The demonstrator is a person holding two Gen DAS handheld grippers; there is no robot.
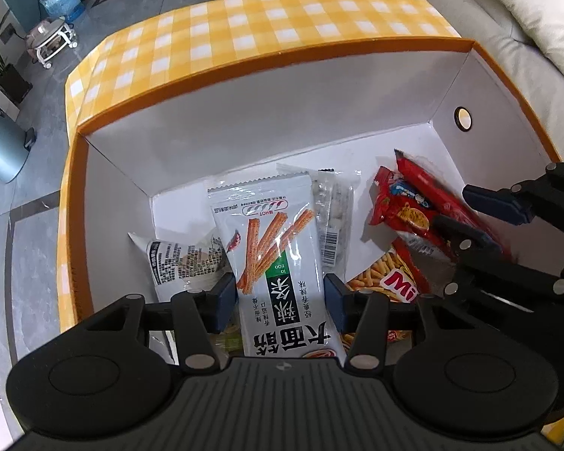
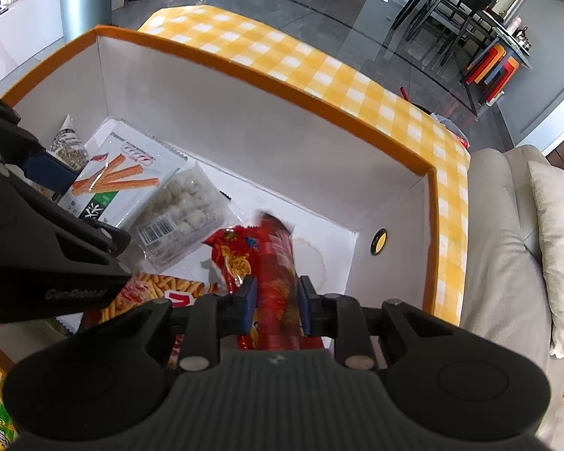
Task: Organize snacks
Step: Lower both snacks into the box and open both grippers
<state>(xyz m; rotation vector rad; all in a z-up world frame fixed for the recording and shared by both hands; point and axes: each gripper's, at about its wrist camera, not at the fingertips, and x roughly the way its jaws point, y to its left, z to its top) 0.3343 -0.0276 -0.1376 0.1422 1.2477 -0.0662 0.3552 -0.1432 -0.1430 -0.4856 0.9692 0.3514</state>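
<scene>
Two grippers reach down into the orange-rimmed box (image 1: 267, 75): the left gripper (image 1: 280, 297) clamps a white spicy-stick packet (image 1: 274, 248), the right gripper (image 2: 275, 302) pinches a long red packet (image 2: 278, 282). Only the right view shows a clear bag of white balls (image 2: 180, 218) fully; both show one fries packet (image 1: 379, 274).

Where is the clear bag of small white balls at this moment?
The clear bag lies on the box floor, partly under the white spicy-stick packet on its left, with the red packet on its right.
</scene>
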